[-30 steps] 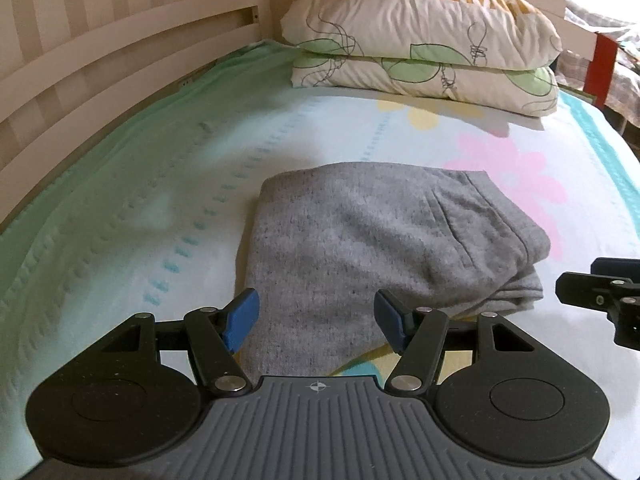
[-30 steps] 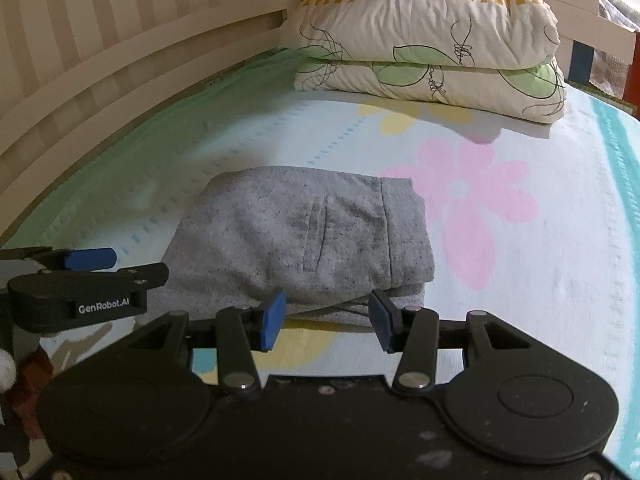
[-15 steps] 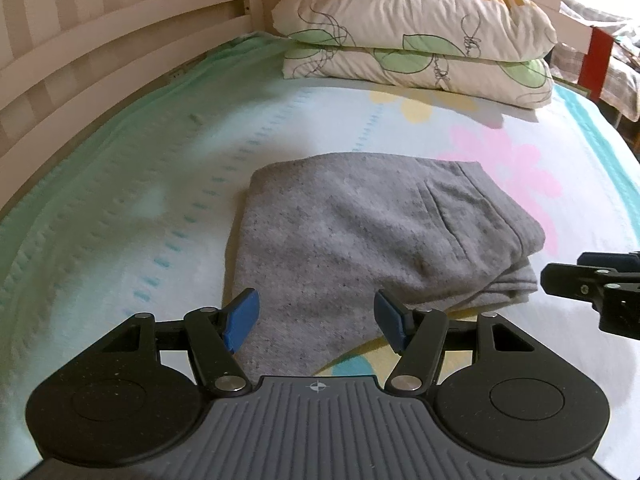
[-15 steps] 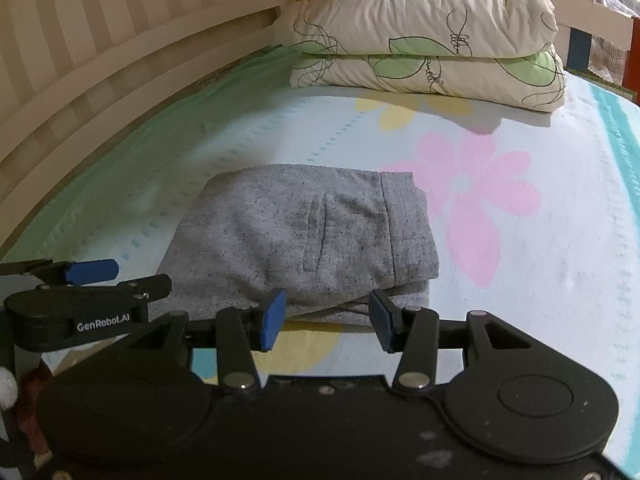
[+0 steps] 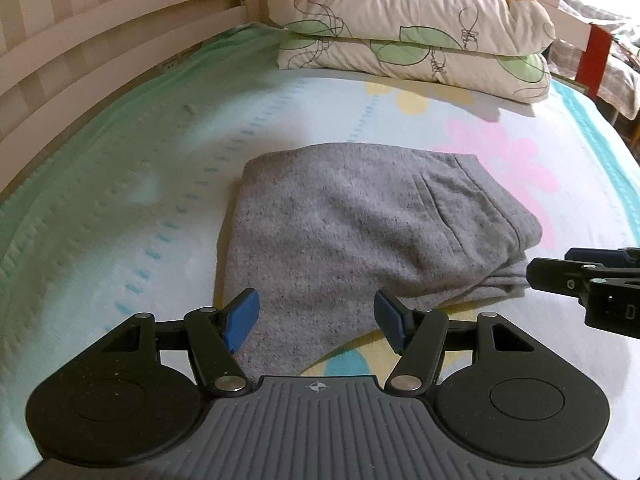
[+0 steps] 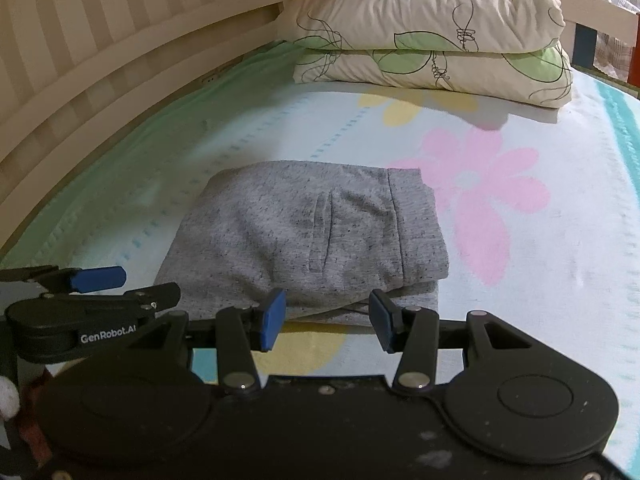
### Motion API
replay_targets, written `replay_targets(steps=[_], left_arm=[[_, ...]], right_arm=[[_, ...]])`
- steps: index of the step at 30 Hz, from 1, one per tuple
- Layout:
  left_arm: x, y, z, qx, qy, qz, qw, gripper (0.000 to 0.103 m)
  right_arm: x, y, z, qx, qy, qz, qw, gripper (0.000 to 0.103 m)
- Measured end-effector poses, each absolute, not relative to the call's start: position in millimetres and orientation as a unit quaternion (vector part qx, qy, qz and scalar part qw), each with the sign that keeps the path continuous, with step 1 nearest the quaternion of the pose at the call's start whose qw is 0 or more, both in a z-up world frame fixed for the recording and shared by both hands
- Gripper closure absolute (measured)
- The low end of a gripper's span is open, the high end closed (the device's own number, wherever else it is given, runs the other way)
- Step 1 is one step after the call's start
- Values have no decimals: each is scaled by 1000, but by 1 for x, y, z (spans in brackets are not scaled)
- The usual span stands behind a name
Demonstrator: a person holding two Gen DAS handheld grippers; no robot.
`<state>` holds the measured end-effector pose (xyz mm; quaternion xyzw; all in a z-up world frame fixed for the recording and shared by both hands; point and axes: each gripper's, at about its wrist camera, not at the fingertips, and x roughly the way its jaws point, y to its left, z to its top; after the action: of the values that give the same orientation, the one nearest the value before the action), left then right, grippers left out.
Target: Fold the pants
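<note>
The gray pants point(image 5: 360, 232) lie folded into a thick, flat bundle on the bed point(image 5: 120, 184), about in the middle of it. The bed sheet is pale, with green at the wall side, little blue dashes in rows, and big pink and yellow flowers printed on it. One pink flower point(image 6: 480, 196) is just beside the right edge of the pants in the right wrist view. A pocket slit point(image 6: 322, 236) shows on the top layer of the pants, and a seam runs down near the right edge. More folded layers peek out under the near right corner. The left tool point(image 5: 316, 320) is released, with its two blue pads spread wide apart and nothing between them. It hovers at the near edge of the pants, over the near left corner, and whether it touches the cloth cannot be told. The right tool point(image 6: 327, 322) is released too, its blue pads apart and holding nothing. It sits low just in front of the near edge of the pants, toward the right corner. Each tool shows up at the side of the other one's view, so they are side by side and near each other. At the far end of the bed two pillows point(image 5: 416, 36) are stacked, white with green leaves and orange marks. A pale wooden rail point(image 5: 100, 56) runs along the left side of the bed.
</note>
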<state>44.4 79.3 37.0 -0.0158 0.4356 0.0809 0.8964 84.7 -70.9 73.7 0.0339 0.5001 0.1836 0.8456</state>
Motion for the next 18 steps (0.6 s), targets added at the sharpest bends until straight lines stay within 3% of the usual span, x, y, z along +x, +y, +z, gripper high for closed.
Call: replay_targets(steps=[18], left_arm=[[51, 79, 27, -18, 451, 78, 889, 41]], right_arm=[[92, -75, 63, 43, 511, 188, 838, 54]])
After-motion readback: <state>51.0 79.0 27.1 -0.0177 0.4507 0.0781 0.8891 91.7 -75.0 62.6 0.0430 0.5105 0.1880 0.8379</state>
